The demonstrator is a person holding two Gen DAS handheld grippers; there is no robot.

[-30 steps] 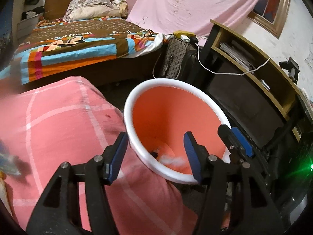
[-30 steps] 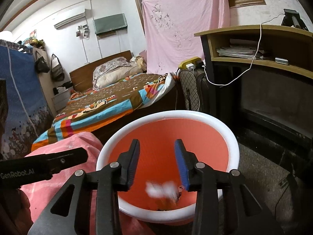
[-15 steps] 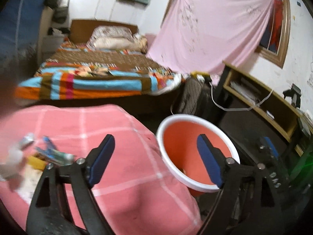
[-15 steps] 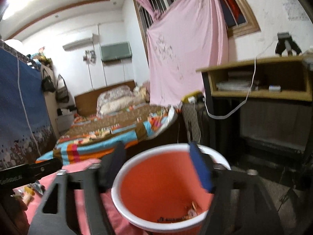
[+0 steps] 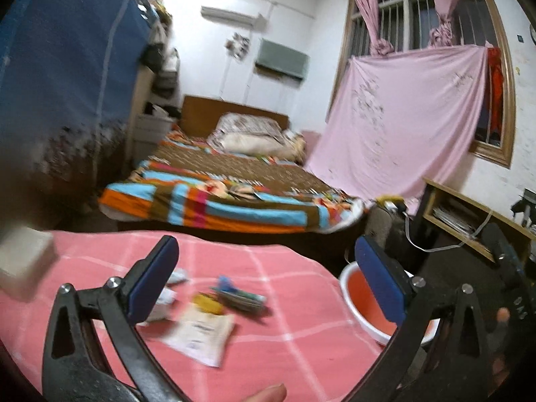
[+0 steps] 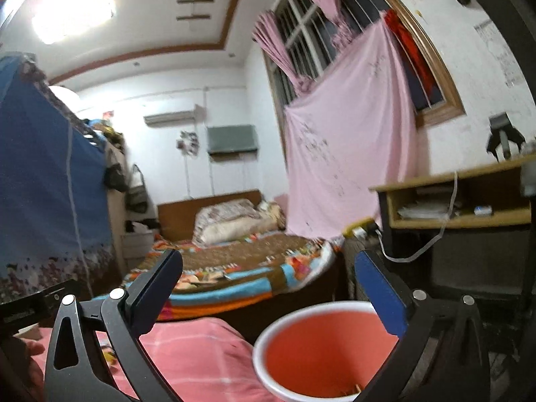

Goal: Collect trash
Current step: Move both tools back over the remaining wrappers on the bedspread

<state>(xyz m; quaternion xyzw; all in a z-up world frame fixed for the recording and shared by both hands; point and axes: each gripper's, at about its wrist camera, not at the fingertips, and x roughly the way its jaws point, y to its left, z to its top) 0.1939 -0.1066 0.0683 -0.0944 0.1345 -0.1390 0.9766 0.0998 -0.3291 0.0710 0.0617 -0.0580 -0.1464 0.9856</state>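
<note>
Several bits of trash lie on the pink checked cloth (image 5: 284,341): a white paper packet (image 5: 202,333), a yellow scrap (image 5: 208,303), a dark wrapper with a blue piece (image 5: 239,296) and white crumpled bits (image 5: 167,298). An orange bin with a white rim (image 5: 370,315) stands right of the cloth; it also shows in the right wrist view (image 6: 321,345). My left gripper (image 5: 264,278) is open and empty above the trash. My right gripper (image 6: 268,284) is open and empty, above the bin's near left rim.
A bed with a striped colourful cover (image 5: 227,197) lies beyond the cloth. A wooden shelf desk (image 5: 469,214) and a dark bag (image 5: 385,224) stand to the right. A blue curtain (image 5: 63,77) hangs left. A pale box (image 5: 23,258) sits on the cloth's left edge.
Both grippers have opened wide and lifted away from the bin. The left one has swung left over the cloth, so the trash is now in view. The dropped scrap lies in the bin.
</note>
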